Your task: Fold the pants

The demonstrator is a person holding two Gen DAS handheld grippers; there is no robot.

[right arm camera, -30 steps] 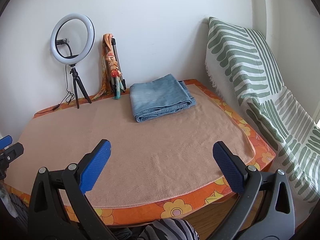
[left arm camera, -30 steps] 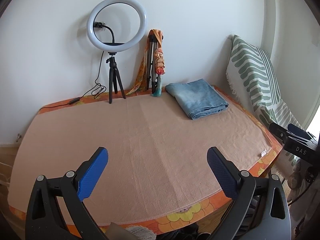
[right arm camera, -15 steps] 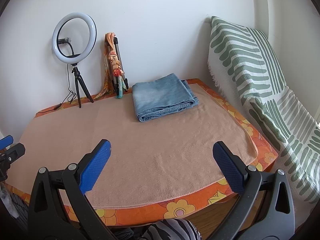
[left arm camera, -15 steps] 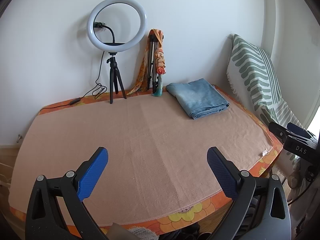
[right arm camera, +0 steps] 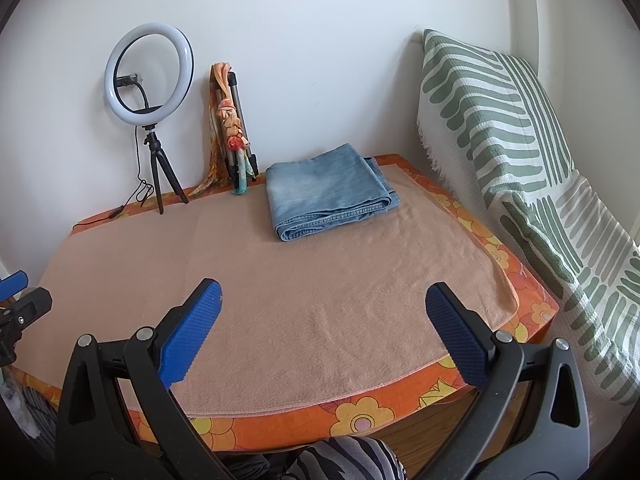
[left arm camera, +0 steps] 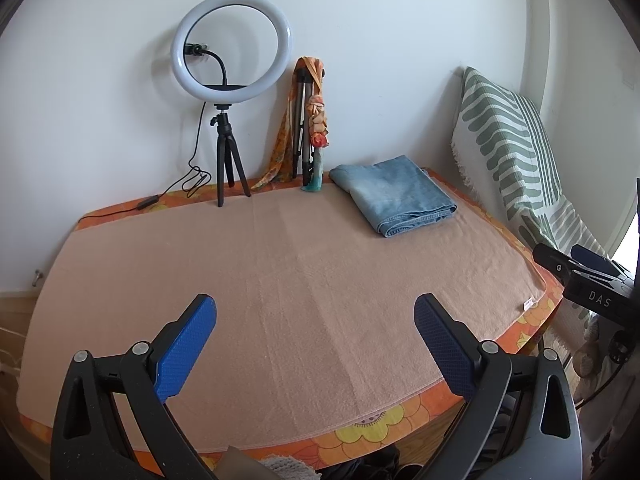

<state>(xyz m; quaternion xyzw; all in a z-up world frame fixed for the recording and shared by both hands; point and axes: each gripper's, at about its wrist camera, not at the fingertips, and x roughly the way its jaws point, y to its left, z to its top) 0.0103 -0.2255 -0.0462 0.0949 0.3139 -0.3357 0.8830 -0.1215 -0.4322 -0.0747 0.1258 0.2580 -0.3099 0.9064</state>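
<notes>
Left wrist view: the left gripper [left arm camera: 314, 340] is hovering at the bottom of the frame with its jaws wide apart, gripping nothing. The pants [left arm camera: 394, 194] are lying right of centre in the upper half, already folded into a compact blue stack on the peach towel [left arm camera: 280, 280], well apart from the jaws. Judging by that neat stack, the folding is looking finished, with at most a tidy-up or a retreat remaining. The right gripper [left arm camera: 588, 276] is poking in at the right edge; white letters on its body are reading "DAS". A small white tag [left arm camera: 529, 304] is sitting at the towel's right corner, its print too small to read. A ring light [left arm camera: 231, 46] is standing in the upper left, and a striped blanket [left arm camera: 516, 152] is leaning at the right.

Right wrist view: the right gripper [right arm camera: 322, 330] is filling the bottom of the frame, jaws likewise spread and empty. The pants [right arm camera: 328, 192] are sitting just above centre, folded edges facing the camera, far from the fingers. The flowered cloth [right arm camera: 360, 416] is showing as an orange border along the bottom. No writing is showing here.
</notes>
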